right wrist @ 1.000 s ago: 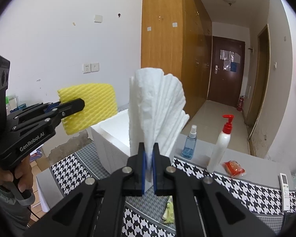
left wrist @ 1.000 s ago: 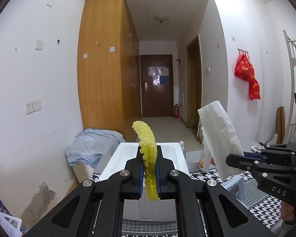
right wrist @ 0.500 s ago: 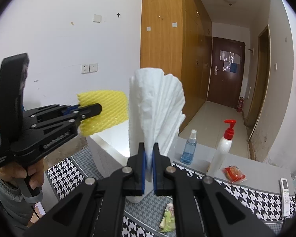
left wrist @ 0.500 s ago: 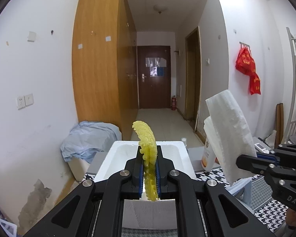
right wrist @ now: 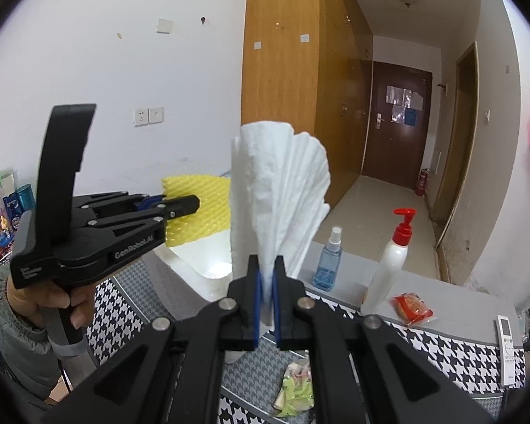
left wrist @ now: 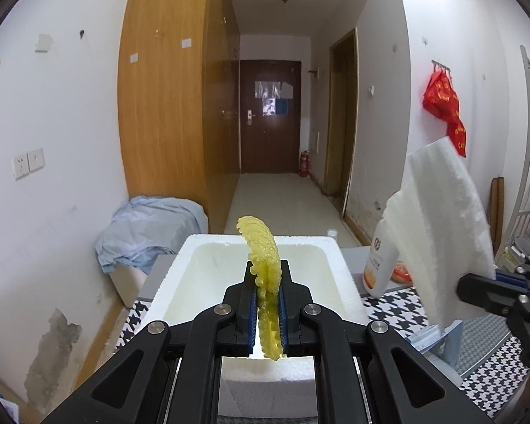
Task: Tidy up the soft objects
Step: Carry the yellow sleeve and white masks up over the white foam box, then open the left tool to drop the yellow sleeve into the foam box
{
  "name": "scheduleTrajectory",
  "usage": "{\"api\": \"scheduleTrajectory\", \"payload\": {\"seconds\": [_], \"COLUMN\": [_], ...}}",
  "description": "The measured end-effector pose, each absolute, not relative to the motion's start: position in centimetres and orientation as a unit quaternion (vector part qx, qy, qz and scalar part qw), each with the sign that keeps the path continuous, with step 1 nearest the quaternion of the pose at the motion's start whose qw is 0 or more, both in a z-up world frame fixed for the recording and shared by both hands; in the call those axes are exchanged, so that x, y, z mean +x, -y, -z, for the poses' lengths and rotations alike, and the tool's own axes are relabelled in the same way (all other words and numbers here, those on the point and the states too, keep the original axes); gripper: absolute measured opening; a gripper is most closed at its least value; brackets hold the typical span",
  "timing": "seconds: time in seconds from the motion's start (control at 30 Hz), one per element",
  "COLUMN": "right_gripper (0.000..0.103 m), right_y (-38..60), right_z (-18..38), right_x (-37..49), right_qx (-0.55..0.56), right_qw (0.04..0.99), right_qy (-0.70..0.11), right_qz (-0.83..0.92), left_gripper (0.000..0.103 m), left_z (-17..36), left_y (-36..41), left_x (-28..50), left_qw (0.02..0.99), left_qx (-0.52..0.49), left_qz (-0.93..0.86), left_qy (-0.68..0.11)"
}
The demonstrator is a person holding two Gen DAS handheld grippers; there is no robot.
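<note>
My left gripper (left wrist: 268, 282) is shut on a yellow foam net (left wrist: 263, 251) and holds it over the open white foam box (left wrist: 180, 275). The net also shows in the right wrist view (right wrist: 201, 208), held by the left gripper (right wrist: 190, 205). My right gripper (right wrist: 265, 272) is shut on folded white foam sheets (right wrist: 279, 190), held upright above the table. The sheets show at the right of the left wrist view (left wrist: 441, 233), beside the box, with the right gripper (left wrist: 473, 284) below them.
A houndstooth cloth (right wrist: 441, 346) covers the table. On it stand a blue spray bottle (right wrist: 328, 265), a white pump bottle (right wrist: 388, 272), a red snack packet (right wrist: 411, 305), a remote (right wrist: 507, 348) and a green packet (right wrist: 295, 392). A blue cloth heap (left wrist: 148, 226) lies by the wall.
My left gripper has moved forward with the yellow net, now over the foam box. The right gripper with the white sheets has stayed nearly still.
</note>
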State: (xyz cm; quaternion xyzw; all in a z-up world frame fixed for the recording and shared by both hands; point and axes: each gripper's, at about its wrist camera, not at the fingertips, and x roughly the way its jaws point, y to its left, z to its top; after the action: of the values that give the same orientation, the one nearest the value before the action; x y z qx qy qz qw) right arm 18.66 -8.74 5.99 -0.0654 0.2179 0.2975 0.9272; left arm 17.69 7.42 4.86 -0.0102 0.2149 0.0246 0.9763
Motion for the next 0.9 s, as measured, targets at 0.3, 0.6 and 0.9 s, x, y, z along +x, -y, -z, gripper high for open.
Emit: {"api": "scheduleTrajectory", "payload": {"seconds": [0.3, 0.6, 0.9], "right_gripper": [0.008, 0.008, 0.008], "right_y": [8.4, 8.2, 7.9], "right_z": [-5.9, -5.8, -5.9], "right_x": [18.9, 18.9, 18.9], "right_qx": [-0.065, -0.063, -0.061], "right_qw": [0.928, 0.928, 0.929], "right_qy": [-0.221, -0.223, -0.221], "right_qz": [-0.293, -0.29, -0.29], "left_gripper": [0.031, 0.089, 0.102], "left_z": [-4.0, -4.6, -5.6], "left_y": [-8.2, -8.7, -9.2], "left_x": [18.5, 17.3, 14.6], "left_qw": [0.973, 0.978, 0.984], "left_qx": [-0.012, -0.028, -0.019], "left_qz": [-0.022, -0.02, -0.045], "left_qy": [-0.23, -0.204, -0.173]}}
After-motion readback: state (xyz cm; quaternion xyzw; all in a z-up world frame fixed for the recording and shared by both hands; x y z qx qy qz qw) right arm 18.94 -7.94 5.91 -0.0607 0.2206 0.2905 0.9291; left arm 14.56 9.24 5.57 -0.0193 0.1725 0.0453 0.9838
